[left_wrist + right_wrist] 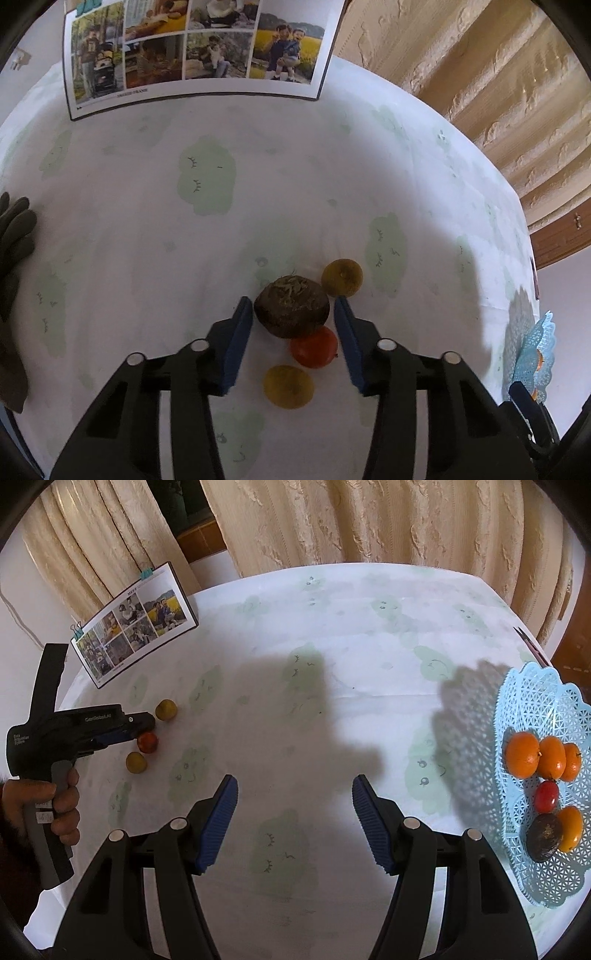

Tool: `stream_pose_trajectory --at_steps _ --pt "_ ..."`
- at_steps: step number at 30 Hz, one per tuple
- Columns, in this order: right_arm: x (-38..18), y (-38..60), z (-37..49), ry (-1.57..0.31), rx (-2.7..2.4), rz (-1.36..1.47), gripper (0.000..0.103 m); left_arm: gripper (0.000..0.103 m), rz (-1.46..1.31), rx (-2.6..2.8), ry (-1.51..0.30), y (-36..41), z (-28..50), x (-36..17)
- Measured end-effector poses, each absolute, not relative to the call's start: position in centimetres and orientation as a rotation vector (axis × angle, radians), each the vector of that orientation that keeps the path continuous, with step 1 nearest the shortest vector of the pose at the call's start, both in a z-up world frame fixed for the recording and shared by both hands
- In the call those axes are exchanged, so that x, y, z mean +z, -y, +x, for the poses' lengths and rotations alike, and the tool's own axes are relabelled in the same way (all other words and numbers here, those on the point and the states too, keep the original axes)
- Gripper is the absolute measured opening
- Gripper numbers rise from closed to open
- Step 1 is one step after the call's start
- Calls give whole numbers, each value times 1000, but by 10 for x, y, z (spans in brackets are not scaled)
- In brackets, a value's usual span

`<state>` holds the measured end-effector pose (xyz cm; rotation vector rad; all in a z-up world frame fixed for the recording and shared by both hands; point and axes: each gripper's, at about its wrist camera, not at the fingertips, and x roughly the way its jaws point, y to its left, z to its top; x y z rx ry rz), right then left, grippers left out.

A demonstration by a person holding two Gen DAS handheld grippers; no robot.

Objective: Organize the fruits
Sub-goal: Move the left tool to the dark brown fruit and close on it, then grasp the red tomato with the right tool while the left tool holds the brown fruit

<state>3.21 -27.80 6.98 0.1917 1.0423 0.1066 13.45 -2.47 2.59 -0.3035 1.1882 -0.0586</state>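
In the left wrist view my left gripper (pixel 293 308) is open, its blue pads on either side of a dark brown round fruit (pixel 291 312) and not pressing it. A red fruit (pixel 314 346) lies just behind it, between the fingers. Two yellow fruits (pixel 341 277) (pixel 289 386) lie beyond and nearer. In the right wrist view my right gripper (pixel 293 794) is open and empty above the tablecloth. The light blue basket (pixel 517 701) at the right holds oranges (pixel 522 755), a small red fruit (pixel 546 795) and a dark fruit (pixel 543 836).
A photo calendar (pixel 192 51) stands at the table's far edge, also in the right wrist view (pixel 136 624). Beige curtains (pixel 369 520) hang behind the table. A dark glove (pixel 13 266) lies at the left. The basket's edge (pixel 532 354) shows at the right of the left wrist view.
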Motion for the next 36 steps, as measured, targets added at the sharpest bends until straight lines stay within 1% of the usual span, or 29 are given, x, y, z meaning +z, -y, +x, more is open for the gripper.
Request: stream_pose_trajectory --at_steps 10,21,30,32,34,36 --pt "63 248 46 -1059 178 165 66 41 -338 -61 -1170 3 128 32" --pt "56 179 87 -1072 325 177 66 41 -308 -1 -1118 -33 112 54" --pt "47 125 115 -1093 394 165 66 41 -303 2 -1121 -46 104 54" --pt "43 115 118 -1098 396 157 64 41 -305 2 -1123 -49 104 53" --pt "38 106 122 -1109 397 152 53 41 -305 3 -1124 -52 103 53" --pt "32 102 123 -1118 393 147 48 41 -306 4 -1125 -54 104 52"
